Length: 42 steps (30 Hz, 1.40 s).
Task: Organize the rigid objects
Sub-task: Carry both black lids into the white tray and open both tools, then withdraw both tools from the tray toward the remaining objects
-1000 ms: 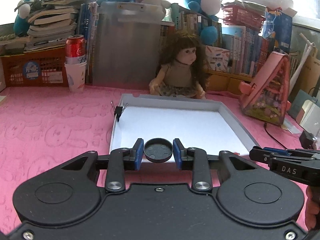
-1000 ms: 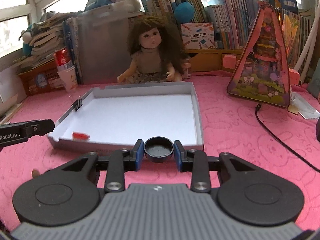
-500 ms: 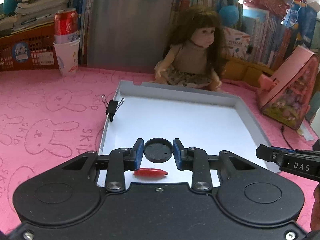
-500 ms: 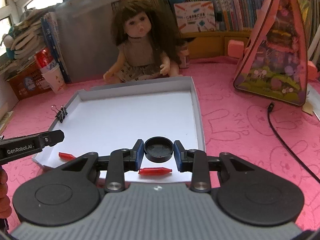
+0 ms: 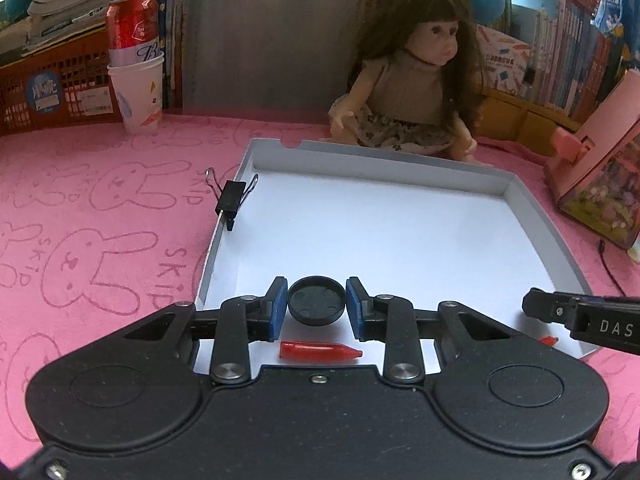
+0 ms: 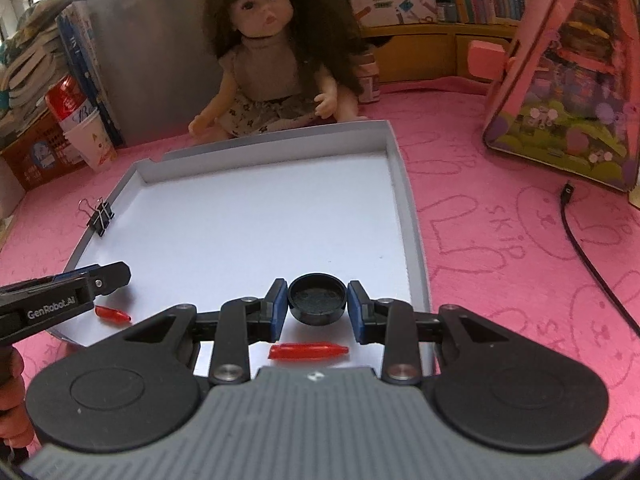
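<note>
Tray [image 5: 554, 236] walls ring a mostly bare white floor on the pink desk [image 5: 100, 216]; a binder clip [image 5: 231, 200] grips the left wall. Left gripper [image 5: 317, 304] and right gripper [image 6: 317, 302] each have jaws clamped on a black cap, both over the near edge above red caps [image 5: 320, 350] [image 6: 308, 351]. Only the right view shows the cable [image 6: 588, 256].
</note>
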Each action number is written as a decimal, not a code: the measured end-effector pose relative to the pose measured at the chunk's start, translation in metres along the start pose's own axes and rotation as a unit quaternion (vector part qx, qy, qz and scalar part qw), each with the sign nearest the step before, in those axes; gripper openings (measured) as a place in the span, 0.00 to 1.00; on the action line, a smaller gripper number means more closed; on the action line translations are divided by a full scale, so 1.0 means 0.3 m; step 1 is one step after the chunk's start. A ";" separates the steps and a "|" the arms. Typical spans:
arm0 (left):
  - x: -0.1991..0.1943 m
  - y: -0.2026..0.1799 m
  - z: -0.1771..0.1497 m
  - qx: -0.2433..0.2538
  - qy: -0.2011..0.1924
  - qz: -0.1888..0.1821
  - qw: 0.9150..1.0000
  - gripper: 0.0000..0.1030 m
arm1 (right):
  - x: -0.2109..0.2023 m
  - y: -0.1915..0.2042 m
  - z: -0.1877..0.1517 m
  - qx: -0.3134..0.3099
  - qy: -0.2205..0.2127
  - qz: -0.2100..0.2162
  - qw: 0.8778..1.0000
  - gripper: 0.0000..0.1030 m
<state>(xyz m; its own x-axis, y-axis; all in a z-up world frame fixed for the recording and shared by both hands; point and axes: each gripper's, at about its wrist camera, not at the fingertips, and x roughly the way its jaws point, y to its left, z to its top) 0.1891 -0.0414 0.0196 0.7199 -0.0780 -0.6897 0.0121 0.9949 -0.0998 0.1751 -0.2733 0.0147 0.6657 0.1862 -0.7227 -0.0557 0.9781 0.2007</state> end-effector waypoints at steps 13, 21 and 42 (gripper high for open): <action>0.023 -0.014 -0.025 0.017 0.005 0.006 1.000 0.29 | 0.033 0.048 -0.001 -0.037 0.011 -0.006 0.999 0.36; 0.022 -0.018 -0.029 0.024 0.001 0.009 1.000 0.29 | 0.035 0.046 -0.007 -0.037 0.010 -0.006 0.999 0.38; -0.212 0.030 -0.072 0.019 -0.094 -0.032 0.995 0.67 | -0.132 0.040 -0.043 -0.049 -0.058 0.013 0.997 0.83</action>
<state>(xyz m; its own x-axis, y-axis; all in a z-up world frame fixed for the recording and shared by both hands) 0.1284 -0.0290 0.0471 0.8341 -0.1319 -0.5356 0.0858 0.9902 -0.1101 0.1385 -0.2677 0.0372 0.7447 0.2058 -0.6349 -0.1439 0.9784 0.1484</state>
